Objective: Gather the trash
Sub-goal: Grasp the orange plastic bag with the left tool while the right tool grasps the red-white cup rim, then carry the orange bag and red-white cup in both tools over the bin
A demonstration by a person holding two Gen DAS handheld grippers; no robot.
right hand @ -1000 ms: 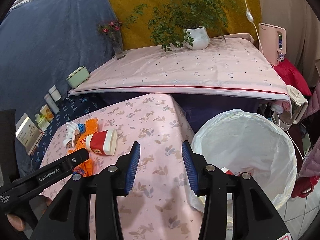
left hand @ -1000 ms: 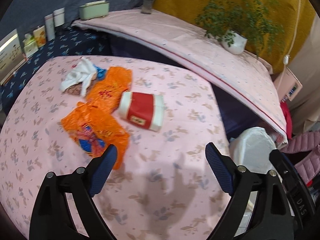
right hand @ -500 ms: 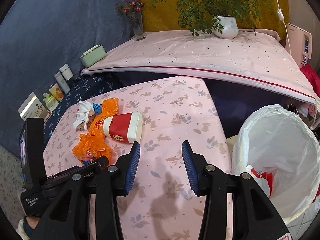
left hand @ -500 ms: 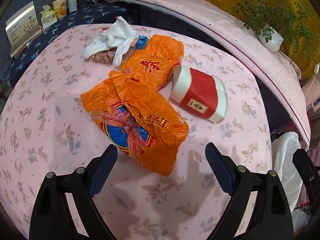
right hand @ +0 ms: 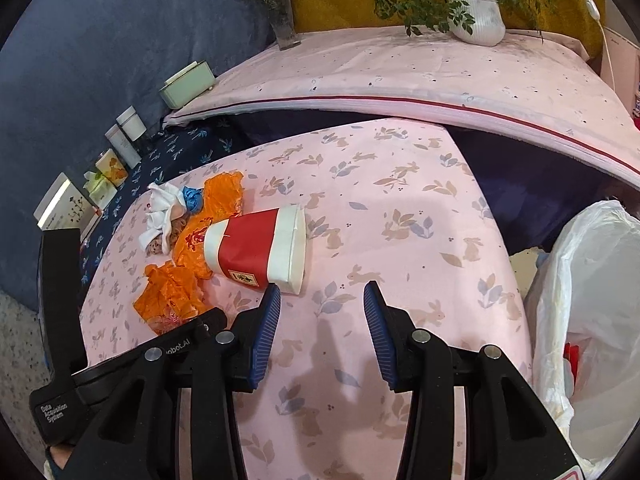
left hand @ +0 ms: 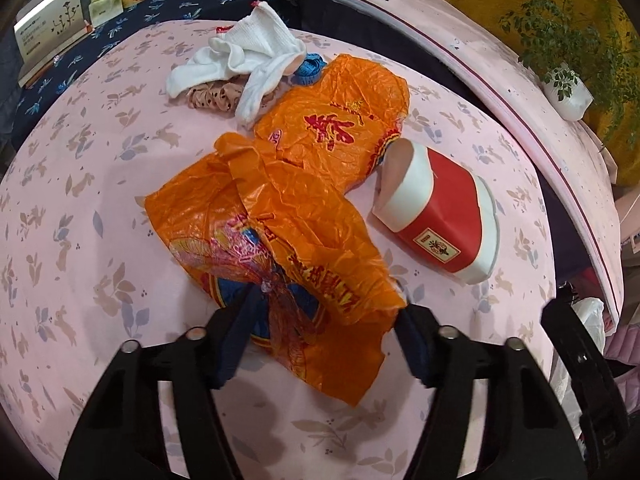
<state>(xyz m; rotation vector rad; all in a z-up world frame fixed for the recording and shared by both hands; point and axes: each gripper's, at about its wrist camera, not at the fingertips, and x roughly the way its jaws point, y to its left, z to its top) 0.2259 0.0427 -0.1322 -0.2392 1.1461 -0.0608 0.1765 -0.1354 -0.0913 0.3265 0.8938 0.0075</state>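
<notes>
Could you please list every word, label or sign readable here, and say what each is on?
"Data Acquisition System": black left gripper body.
"...obot.AI": partly hidden, on the same gripper.
Large red Chinese character: far crinkled orange plastic bag; I cannot transcribe it reliably.
Red Chinese print: near orange plastic bag, too crumpled.
Square label: red-and-white paper cup, too small.

I work in a home: beyond my bunny-print tablecloth [right hand: 400,208] stand a potted plant [right hand: 478,20] and flower vase [right hand: 282,20].

Wrappers [left hand: 280,216] lie left of cup [left hand: 440,220], sock [left hand: 248,56] behind.
</notes>
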